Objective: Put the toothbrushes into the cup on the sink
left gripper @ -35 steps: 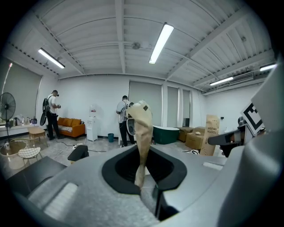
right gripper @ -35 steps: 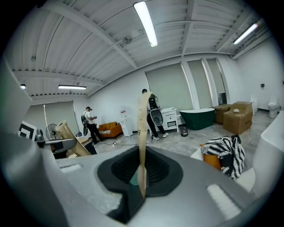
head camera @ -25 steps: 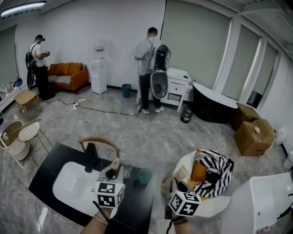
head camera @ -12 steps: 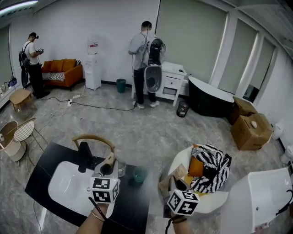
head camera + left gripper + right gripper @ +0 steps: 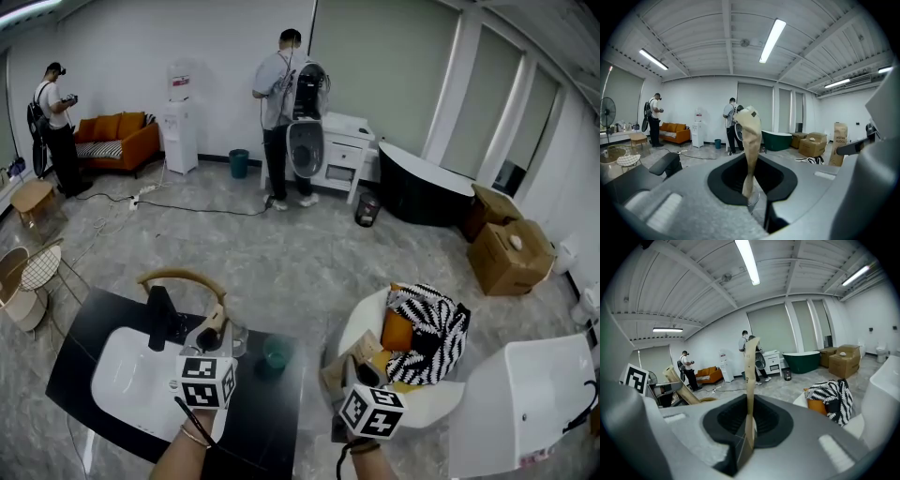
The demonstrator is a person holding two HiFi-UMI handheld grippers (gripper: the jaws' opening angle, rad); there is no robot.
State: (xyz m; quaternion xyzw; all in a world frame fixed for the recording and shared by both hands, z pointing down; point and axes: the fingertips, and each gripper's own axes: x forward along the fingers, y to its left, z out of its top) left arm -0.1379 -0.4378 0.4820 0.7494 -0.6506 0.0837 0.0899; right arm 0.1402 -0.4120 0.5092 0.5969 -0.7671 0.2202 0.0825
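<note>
A clear glass cup [image 5: 236, 337] and a green cup [image 5: 275, 352] stand on the black counter [image 5: 272, 422] to the right of the white sink [image 5: 127, 384]. My left gripper [image 5: 214, 349] [image 5: 752, 206] is shut on a tan paper-wrapped toothbrush [image 5: 216, 323] [image 5: 750, 140], whose tip hangs close by the glass cup. My right gripper [image 5: 361, 380] [image 5: 745, 446] is off the counter's right edge, shut on a flat kraft toothbrush pack [image 5: 342, 370] [image 5: 750, 380] that stands upright between its jaws. That pack [image 5: 839, 140] also shows at the right of the left gripper view.
A black faucet [image 5: 159, 317] rises behind the sink and a wooden chair [image 5: 178, 279] stands beyond the counter. A white seat with striped and orange cushions [image 5: 427, 333] is at the right, next to a white tub [image 5: 525, 394]. Two people stand far off.
The whole scene has slid left and up in the head view. My left gripper has shifted a little with its toothbrush beside the glass cup. Both grips look the same.
</note>
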